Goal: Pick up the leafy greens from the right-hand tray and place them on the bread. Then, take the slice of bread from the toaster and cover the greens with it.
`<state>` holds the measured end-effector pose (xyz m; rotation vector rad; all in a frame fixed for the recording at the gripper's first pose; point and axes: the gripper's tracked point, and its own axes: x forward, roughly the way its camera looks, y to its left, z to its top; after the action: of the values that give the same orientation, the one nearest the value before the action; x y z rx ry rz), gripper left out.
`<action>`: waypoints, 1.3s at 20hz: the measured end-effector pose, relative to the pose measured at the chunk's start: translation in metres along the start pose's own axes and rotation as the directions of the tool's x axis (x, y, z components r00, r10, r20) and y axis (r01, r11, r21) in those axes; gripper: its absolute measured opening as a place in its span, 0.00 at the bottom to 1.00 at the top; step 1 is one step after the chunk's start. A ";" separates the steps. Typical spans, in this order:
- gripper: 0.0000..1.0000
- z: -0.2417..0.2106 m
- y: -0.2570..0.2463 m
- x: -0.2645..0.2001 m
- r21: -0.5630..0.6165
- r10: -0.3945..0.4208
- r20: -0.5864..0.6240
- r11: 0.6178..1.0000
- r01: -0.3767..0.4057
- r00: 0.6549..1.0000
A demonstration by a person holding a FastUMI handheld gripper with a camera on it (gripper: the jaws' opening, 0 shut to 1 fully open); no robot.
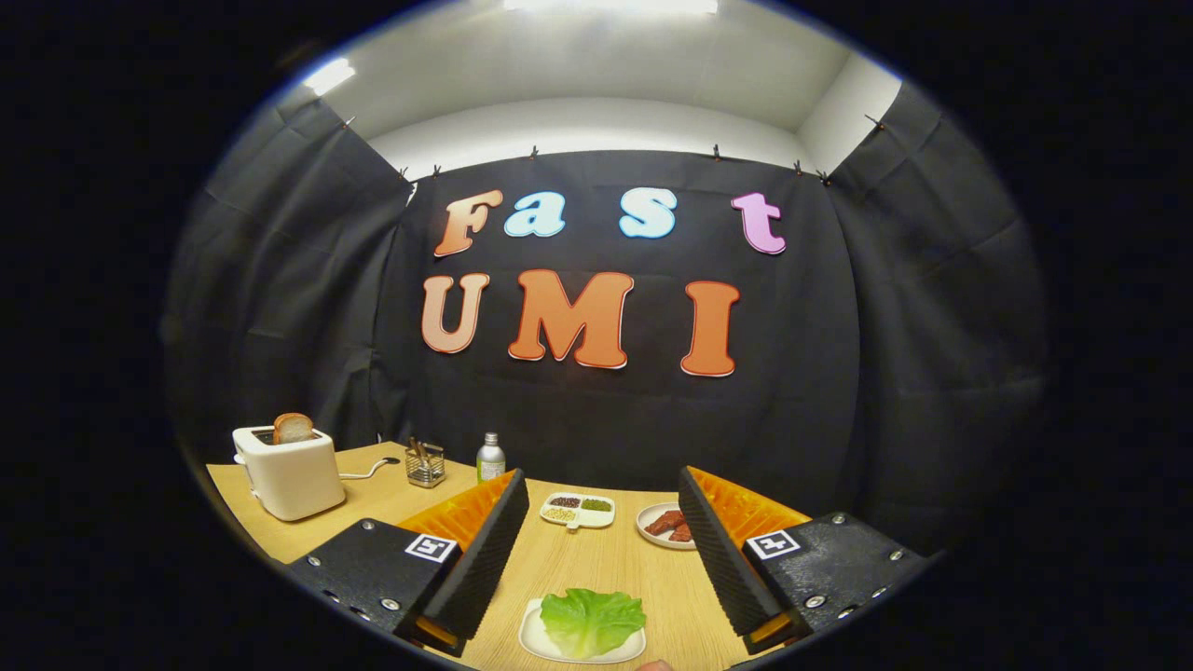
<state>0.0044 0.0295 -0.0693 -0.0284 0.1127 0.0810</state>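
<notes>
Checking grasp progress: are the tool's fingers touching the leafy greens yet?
Apart. In the gripper view the tool is open, and the leafy greens lie on their tray between the fingers, wood showing either side.

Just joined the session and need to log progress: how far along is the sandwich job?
Nothing looks done yet. The leafy greens lie on a small white tray between the open fingers of the gripper, which holds nothing. The bread slice sits in the toaster. Left: grasp and place the greens, then fetch the slice.
</notes>
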 end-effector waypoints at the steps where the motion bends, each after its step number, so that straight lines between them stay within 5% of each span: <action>1: 0.97 -0.004 0.001 0.004 -0.004 0.009 -0.017 1.000 -0.009 1.000; 6: 0.97 -0.038 0.007 0.021 -0.033 0.047 -0.175 0.998 -0.053 0.983; 14: 0.97 -0.077 0.025 0.037 0.066 0.155 -0.431 0.988 -0.140 0.889; 26: 0.95 -0.169 0.029 0.041 0.185 0.218 -0.759 0.976 -0.117 0.613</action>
<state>0.0235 0.0556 -0.2420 0.0703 1.0111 0.2511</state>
